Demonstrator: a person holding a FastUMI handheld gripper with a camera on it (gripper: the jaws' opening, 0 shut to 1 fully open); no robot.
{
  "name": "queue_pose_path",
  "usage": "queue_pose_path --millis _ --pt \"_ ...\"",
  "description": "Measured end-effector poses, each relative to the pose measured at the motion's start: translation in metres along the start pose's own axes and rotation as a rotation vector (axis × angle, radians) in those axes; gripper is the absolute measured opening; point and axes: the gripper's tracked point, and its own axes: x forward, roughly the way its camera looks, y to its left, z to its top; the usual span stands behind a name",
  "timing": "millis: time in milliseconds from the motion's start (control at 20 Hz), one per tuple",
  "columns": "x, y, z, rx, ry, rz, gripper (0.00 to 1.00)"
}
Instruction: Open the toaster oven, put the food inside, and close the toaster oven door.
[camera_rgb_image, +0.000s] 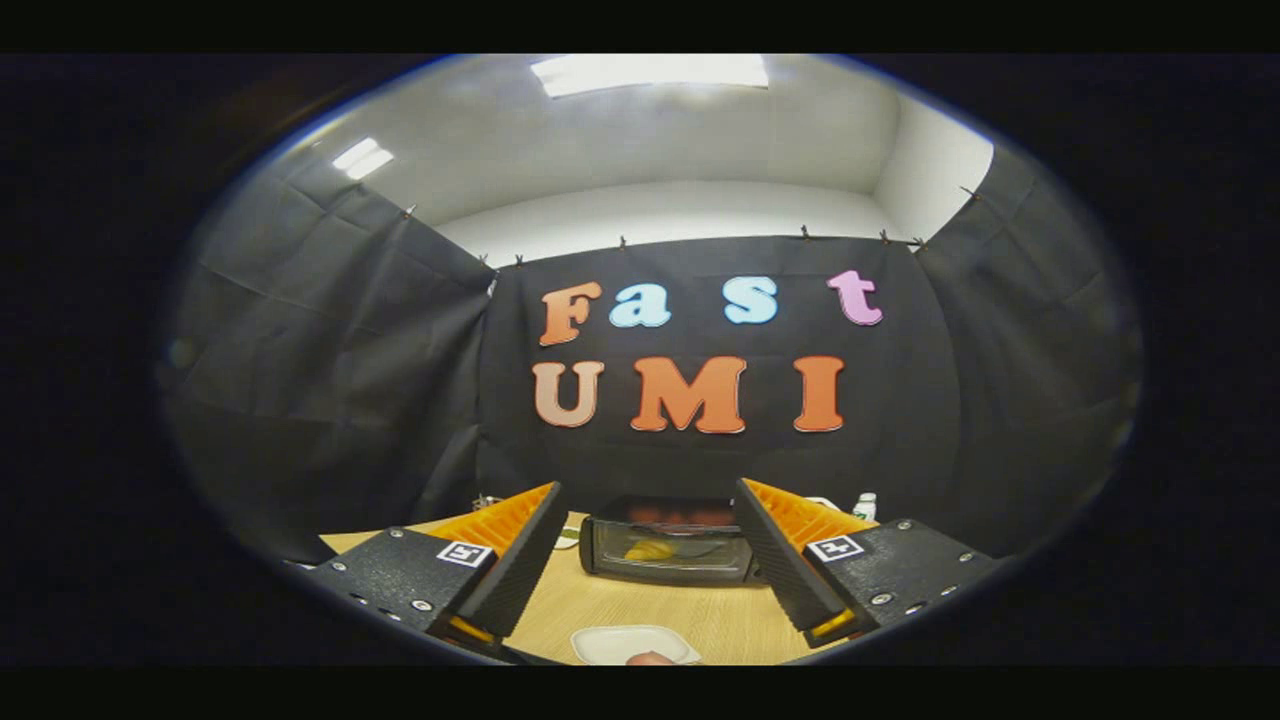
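Observation:
A black toaster oven (668, 542) stands on the wooden table (640, 612) beyond my fingers, its glass door shut. Something yellow (650, 550) shows through the glass inside it. My gripper (645, 590) is open, held above the table and well short of the oven, with nothing between the orange and black fingers (520, 560). A white plate (634, 643) lies on the table below and between the fingers, nearer to me than the oven. A small pinkish thing (650, 658) shows at the plate's near edge; what it is I cannot tell.
A small white bottle with a green cap (866, 506) stands at the back of the table, right of the oven. A small metal object (486, 501) sits at the table's far left edge. Black cloth walls close the booth on three sides.

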Motion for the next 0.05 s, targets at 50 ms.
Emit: queue_pose_path --millis 50 --pt "0.0006 -0.0009 0.0007 -0.001 -0.001 -0.001 0.99"
